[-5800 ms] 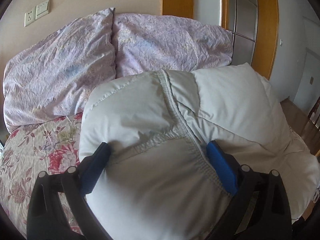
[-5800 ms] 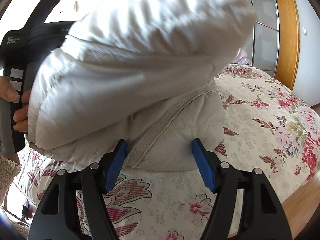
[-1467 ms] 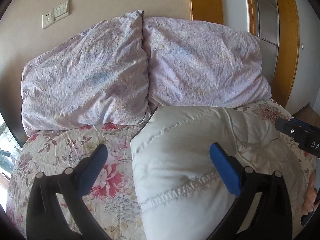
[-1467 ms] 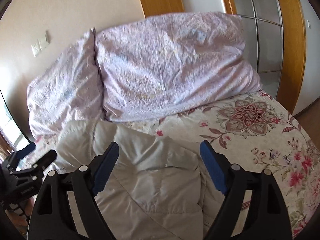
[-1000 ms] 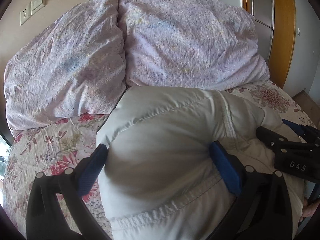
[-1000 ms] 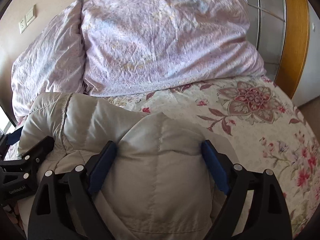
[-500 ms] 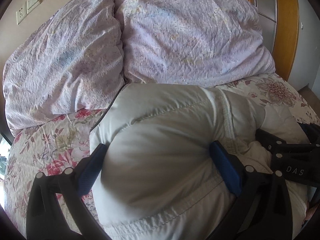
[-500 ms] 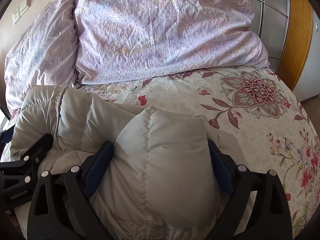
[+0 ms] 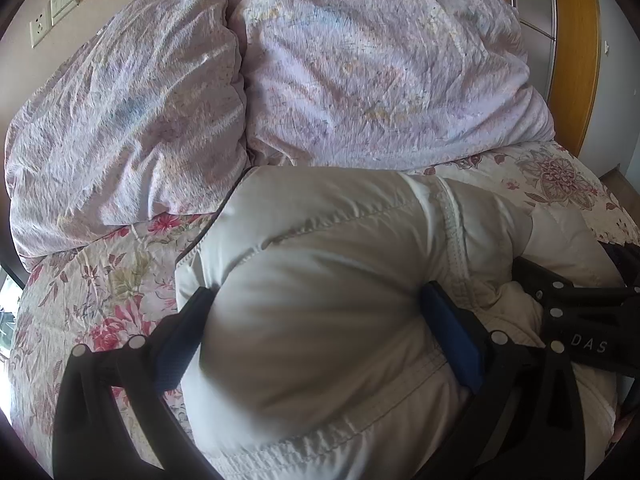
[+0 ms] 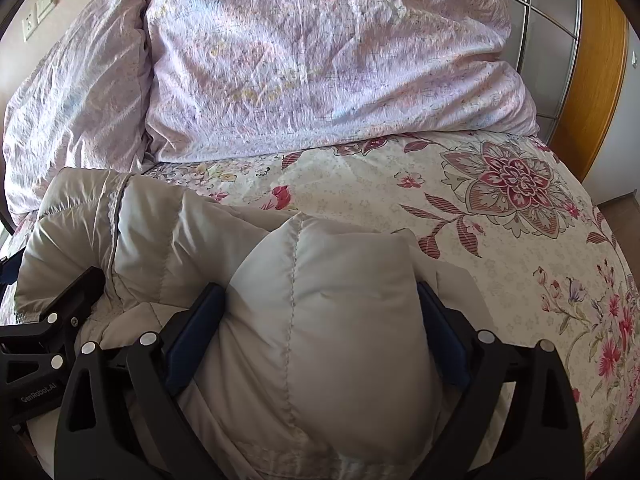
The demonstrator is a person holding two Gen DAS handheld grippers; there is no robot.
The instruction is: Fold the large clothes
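Floral bedding covers the bed [image 10: 400,192], with two lilac pillows [image 9: 372,80] propped against the wall at the far end and a wooden door frame [image 10: 592,80] seen to the right.

The left gripper [image 9: 316,300] is clamped wide on a thick roll of the pale padded jacket [image 9: 340,240]; the fabric bulges up between the blue pads and is dented where they press. The right gripper [image 10: 320,292] is likewise set on a quilted bulge of the same jacket, its pads touching the fabric on both sides; its jaws have just been opening, with the padding between them. The two tools are just beside each other, left of the bed's middle, both angled downward. The jacket lies bunched on the near half of the bed, its far edge just short of the pillows, its hem seam running across the near edge.

The step in hand is judged to be the pressing down and release of a fold. It is done well if the bundle is pushed flat into the mattress before the grip is let go, so that trapped air is squeezed out and the padding is not allowed to spring open. Both jaws should be spread fully and drawn back along the fabric, not lifted, so that no layer is dragged up. The seam edges should be checked for alignment afterwards.
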